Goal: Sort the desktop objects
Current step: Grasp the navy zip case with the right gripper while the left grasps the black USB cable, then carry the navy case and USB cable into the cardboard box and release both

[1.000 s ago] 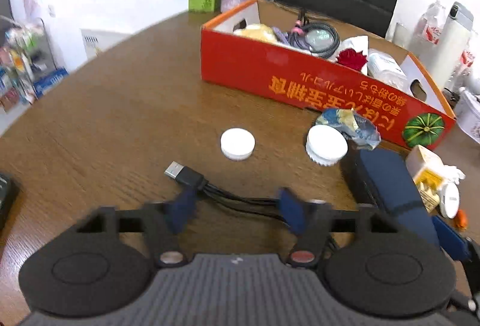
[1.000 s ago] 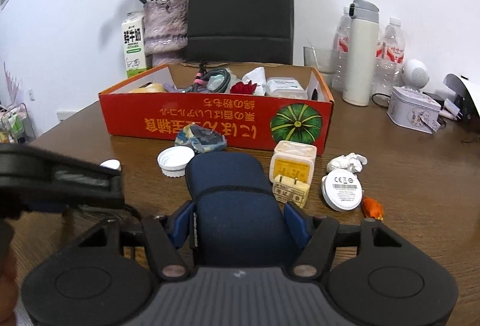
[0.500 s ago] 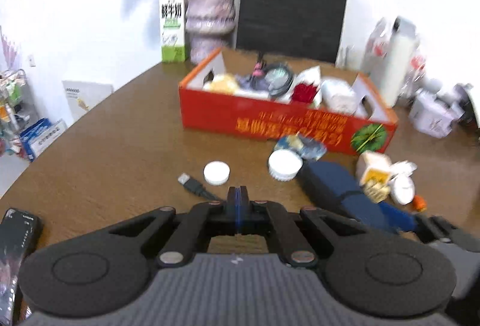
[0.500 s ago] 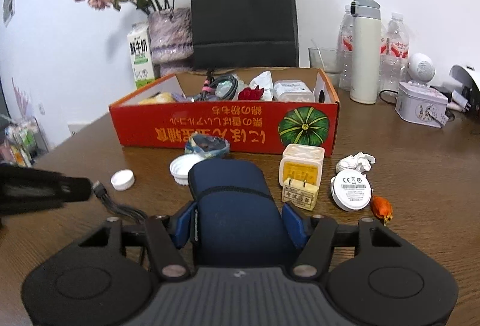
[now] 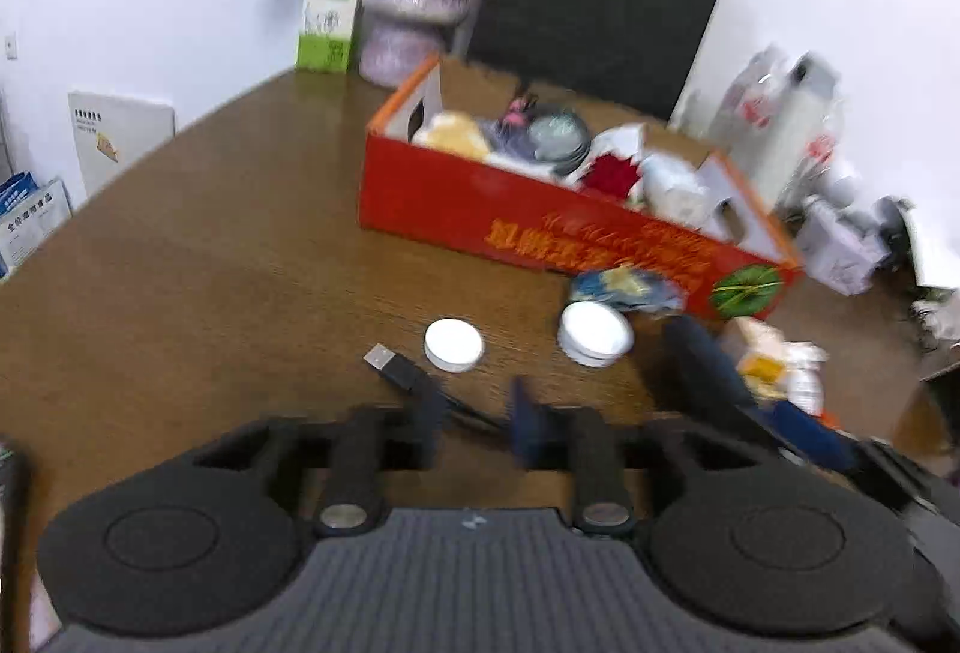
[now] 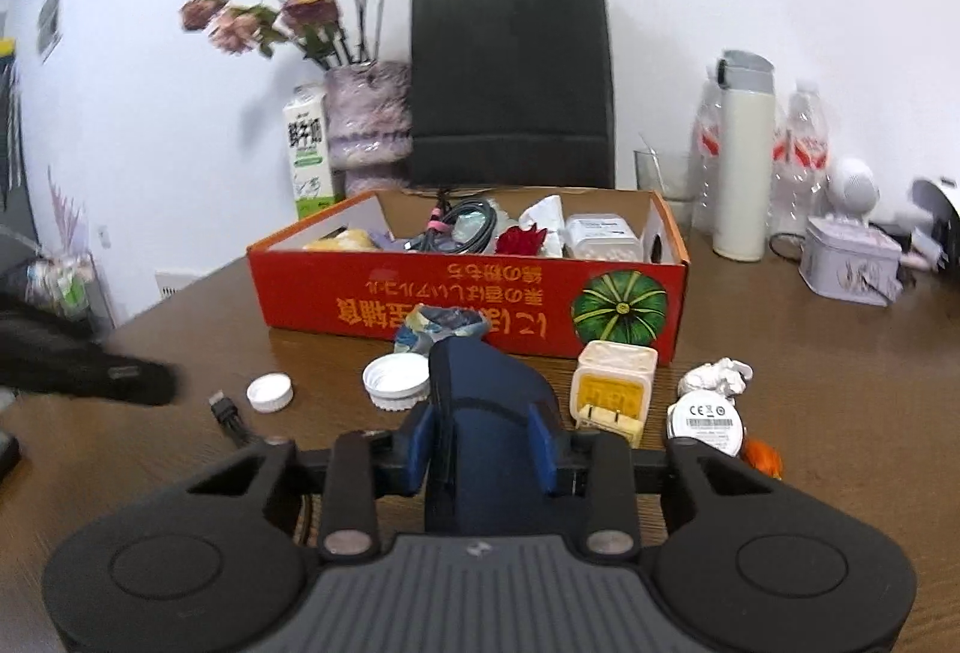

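The right gripper (image 6: 483, 446) has its fingers closing on the dark blue case (image 6: 489, 413), which lies on the brown surface (image 6: 840, 413) directly in front of the red box (image 6: 468, 293); the blue pads (image 6: 420, 443) sit against both sides of the case. The left gripper (image 5: 477, 422) has its fingers opening, about halfway apart, over the black USB cable (image 5: 399, 371); the cable runs between the fingers, but the blur makes it impossible to tell whether a pad touches it. The cable plug lies on the surface in front of the red box, to the left of the case. A small white cap (image 6: 270, 394) lies just beside the plug, and a larger ribbed white lid (image 6: 396, 383) lies between that cap and the case. A crumpled blue wrapper (image 6: 441, 323) rests against the front wall of the red box. On the right side of the case, in front of the box, stand a yellow charger block (image 6: 612, 395), a round white device (image 6: 708, 422), a crumpled white tissue (image 6: 717, 377) and a small orange object (image 6: 762, 455). The red box holds a coiled cable, a red flower and other items.
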`<state>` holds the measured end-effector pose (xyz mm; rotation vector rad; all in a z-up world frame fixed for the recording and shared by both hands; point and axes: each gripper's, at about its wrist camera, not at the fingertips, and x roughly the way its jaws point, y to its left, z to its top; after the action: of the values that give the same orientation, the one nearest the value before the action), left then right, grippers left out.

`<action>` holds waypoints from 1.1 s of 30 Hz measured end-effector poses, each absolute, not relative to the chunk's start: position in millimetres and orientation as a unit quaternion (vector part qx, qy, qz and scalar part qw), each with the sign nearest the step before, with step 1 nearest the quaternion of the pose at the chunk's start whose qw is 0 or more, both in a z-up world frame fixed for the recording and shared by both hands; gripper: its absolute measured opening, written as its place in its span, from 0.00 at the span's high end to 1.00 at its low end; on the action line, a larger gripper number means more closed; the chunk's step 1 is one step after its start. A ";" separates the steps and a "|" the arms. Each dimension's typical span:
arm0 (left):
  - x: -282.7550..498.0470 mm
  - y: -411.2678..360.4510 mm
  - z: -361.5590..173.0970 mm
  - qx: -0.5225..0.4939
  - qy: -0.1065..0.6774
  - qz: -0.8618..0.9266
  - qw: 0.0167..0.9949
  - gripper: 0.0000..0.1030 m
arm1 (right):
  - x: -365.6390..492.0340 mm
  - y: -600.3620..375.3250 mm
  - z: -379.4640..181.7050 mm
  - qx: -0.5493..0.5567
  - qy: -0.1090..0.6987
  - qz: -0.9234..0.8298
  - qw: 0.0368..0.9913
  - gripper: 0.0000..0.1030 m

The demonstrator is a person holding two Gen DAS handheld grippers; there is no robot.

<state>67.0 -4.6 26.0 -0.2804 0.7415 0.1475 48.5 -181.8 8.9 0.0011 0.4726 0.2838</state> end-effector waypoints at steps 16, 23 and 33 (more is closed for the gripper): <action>67.3 -4.3 -13.0 -0.026 0.320 0.070 0.945 0.69 | 80.4 -168.4 5.0 -0.021 0.287 0.148 0.946 0.34; 38.0 -4.5 -1.2 -0.067 0.326 0.011 0.943 0.73 | 92.7 -159.7 -13.8 -0.040 0.323 0.146 0.934 0.31; -16.2 -7.3 55.3 -0.098 0.262 -0.024 0.960 0.86 | 46.7 -171.0 17.5 0.028 0.302 0.136 0.943 0.44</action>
<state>-16.2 -7.3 55.3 -0.1986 0.5317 -0.0486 46.7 -171.0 17.5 0.0574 0.6156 0.2763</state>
